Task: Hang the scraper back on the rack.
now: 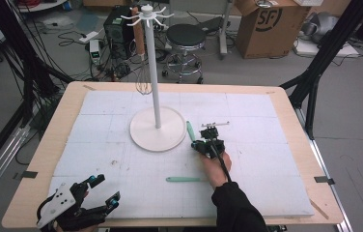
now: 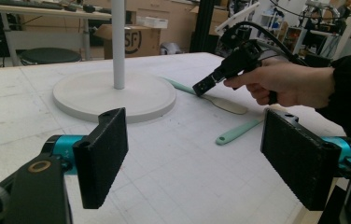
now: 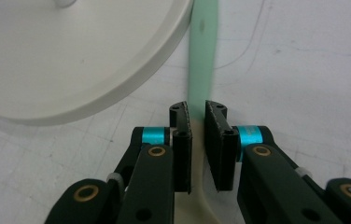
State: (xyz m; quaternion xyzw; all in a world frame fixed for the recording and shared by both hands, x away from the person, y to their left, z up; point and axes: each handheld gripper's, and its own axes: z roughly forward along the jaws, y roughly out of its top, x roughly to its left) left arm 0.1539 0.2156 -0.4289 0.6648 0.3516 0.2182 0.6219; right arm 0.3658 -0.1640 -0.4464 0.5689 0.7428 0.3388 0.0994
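Note:
A spatula lies on the white mat by the stand's base, with its mint green handle (image 1: 189,130) (image 3: 202,51) pointing away and its cream blade (image 2: 229,105) toward the person. My right gripper (image 1: 196,145) (image 2: 204,86) (image 3: 198,116) points down at it, and its pads are shut on the handle where it meets the blade. A second mint-handled utensil (image 1: 184,179) (image 2: 239,131) lies flat nearer the front, partly under the right hand. At the table's front left corner my left gripper (image 1: 104,190) (image 2: 194,158) rests open, holding nothing.
A white hook stand (image 1: 156,72) rises from a round base (image 1: 143,137) (image 2: 94,95) (image 3: 71,70) at mid-table. A whisk (image 1: 143,83) hangs from it. Behind the table are a stool (image 1: 185,36), a cardboard box (image 1: 266,29) and cables. A black frame leg (image 1: 314,72) stands right.

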